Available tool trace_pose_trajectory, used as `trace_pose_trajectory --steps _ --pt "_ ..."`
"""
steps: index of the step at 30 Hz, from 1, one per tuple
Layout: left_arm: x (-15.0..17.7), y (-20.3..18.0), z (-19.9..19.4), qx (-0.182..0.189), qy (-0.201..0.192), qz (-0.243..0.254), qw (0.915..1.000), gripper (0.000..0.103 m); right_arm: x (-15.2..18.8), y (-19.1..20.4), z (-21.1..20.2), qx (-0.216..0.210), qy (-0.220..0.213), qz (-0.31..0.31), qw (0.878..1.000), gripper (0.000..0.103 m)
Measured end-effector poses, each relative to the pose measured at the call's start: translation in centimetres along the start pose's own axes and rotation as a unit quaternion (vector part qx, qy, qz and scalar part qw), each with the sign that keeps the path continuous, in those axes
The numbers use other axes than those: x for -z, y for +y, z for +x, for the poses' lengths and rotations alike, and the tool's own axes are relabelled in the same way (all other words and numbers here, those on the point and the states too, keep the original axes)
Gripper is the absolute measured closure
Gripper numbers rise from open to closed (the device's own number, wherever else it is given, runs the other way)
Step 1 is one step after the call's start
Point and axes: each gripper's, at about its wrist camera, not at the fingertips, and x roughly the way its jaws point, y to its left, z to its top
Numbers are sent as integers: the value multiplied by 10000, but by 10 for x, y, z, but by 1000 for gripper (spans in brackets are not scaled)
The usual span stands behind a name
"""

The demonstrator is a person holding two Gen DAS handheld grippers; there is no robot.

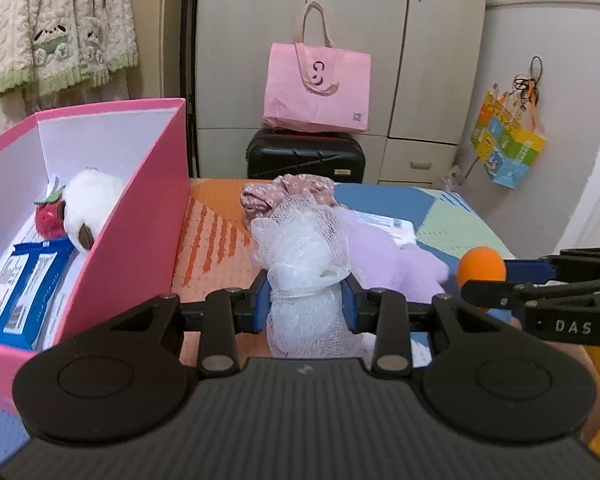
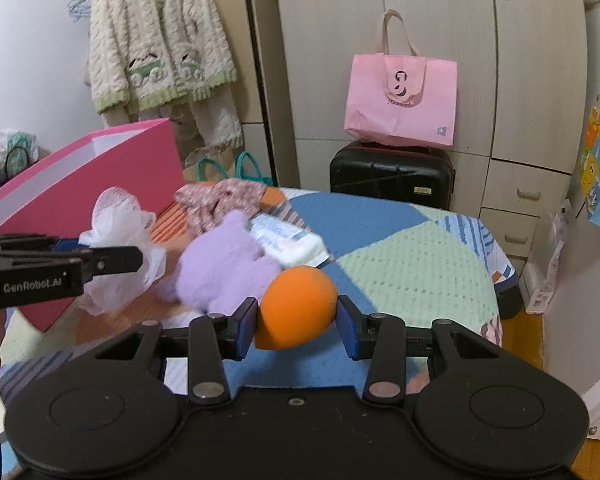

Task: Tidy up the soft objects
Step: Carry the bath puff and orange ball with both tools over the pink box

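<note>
Left gripper (image 1: 307, 304) clamped on a white mesh pouf (image 1: 300, 240), 2 blue pads pinching its tied waist; pouf held above the orange part of the quilt (image 1: 216, 248), just right of the pink box (image 1: 140, 208). Right gripper (image 2: 297, 322) closed around an orange sponge (image 2: 296, 306), egg-shaped, pads pressed to both sides, raised over the blue and green patches of the quilt. Inside the box: a white plush (image 1: 88, 204) at the far end, touching a red strawberry toy (image 1: 50, 220), with a blue pack (image 1: 20, 280) nearer. On the quilt, between the 2 grippers: a lilac plush (image 2: 224, 264), lying against a white wipes pack (image 2: 288, 240); a pink floral cloth (image 2: 216, 200) farther back, near the box's far corner. Possibly touching the lilac plush, though hard to tell. Beyond the bed: a black suitcase (image 2: 392, 172) with a pink bag (image 2: 400, 100) on top, in front of a wardrobe (image 2: 440, 40).
</note>
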Motion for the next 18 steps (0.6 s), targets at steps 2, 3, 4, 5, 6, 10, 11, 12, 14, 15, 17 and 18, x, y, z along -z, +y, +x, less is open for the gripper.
trace_pose_trajectory --steps 2,3,4,5,6,10,11,12,14,15,17,18 --pt "2 0 -5 48 32 7 10000 69 2 5 -4 -47 44 -28 10000 56" --pt "4 0 -8 63 49 8 10000 69 4 8 -7 -72 67 -34 9999 56" --pt "5 1 -11 80 68 9 9999 69 5 10 -10 -88 93 -37 9999 56" --pt "6 1 -13 97 86 12 9999 69 6 12 -12 -102 113 -44 9999 56" --pt "7 2 -16 121 115 8 9999 69 7 15 -15 -126 131 -57 9998 56" --pt "11 9 -25 243 324 -59 9992 69 12 24 -22 -238 264 -22 9994 56" --pt "12 11 -28 284 365 -65 9989 69 13 27 -24 -278 308 2 9991 56" --pt "13 14 -31 330 424 -84 9985 69 14 29 -25 -317 343 11 9989 56" --pt "15 19 -37 409 560 -102 9975 69 17 34 -28 -414 406 12 9983 56" --pt "17 21 -40 455 644 -119 9968 69 18 37 -30 -466 437 13 9980 55" --pt "20 26 -43 556 809 -175 9950 69 21 41 -34 -582 489 26 9971 55" --pt "21 27 -45 616 892 -211 9939 69 22 44 -36 -644 520 34 9966 55"
